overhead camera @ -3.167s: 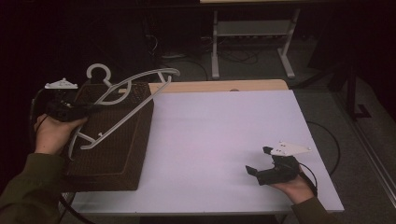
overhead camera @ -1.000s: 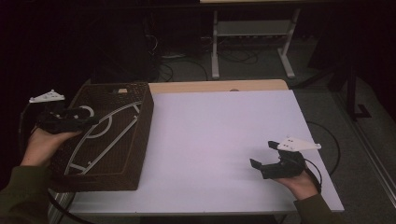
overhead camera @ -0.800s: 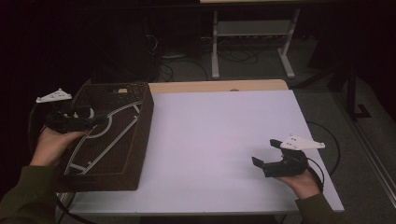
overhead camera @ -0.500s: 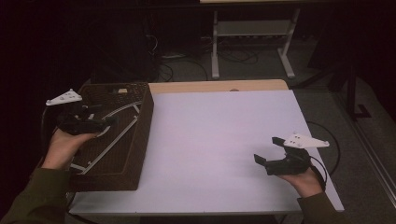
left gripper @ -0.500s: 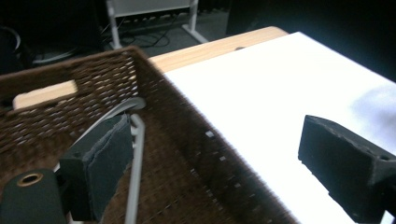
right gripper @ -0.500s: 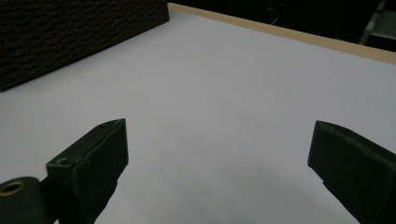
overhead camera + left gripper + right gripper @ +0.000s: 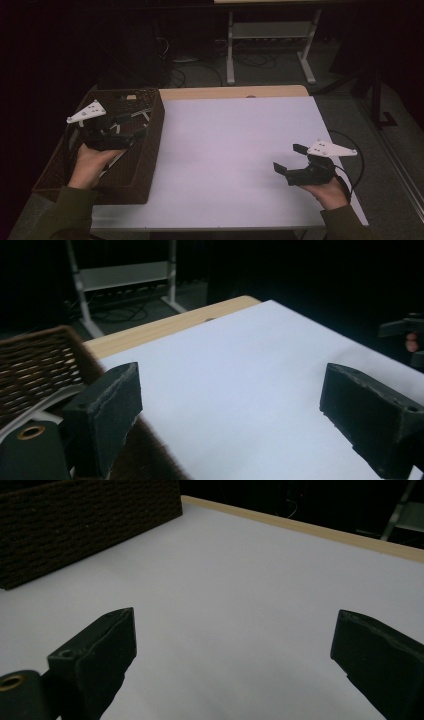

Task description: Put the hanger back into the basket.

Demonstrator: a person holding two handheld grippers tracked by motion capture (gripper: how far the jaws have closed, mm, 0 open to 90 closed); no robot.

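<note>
High view: the hanger (image 7: 131, 118) now lies in the basket (image 7: 148, 165) at left of frame, partly hidden, probably flat on the bottom. It was held above the basket seconds ago, so the putting-away looks done. Left gripper (image 7: 131, 131), jaws apart and empty, has slid toward the basket's right rim. Right gripper (image 7: 291, 158), also apart, hovers over the bare white table (image 7: 235, 150), with free room between.

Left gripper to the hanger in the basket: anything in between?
Nothing visible. The left gripper hangs open over the basket, just above the white hanger lying inside. No other item shows between its jaws and the hanger. The basket's wall stands beside it, not across the way down.
</note>
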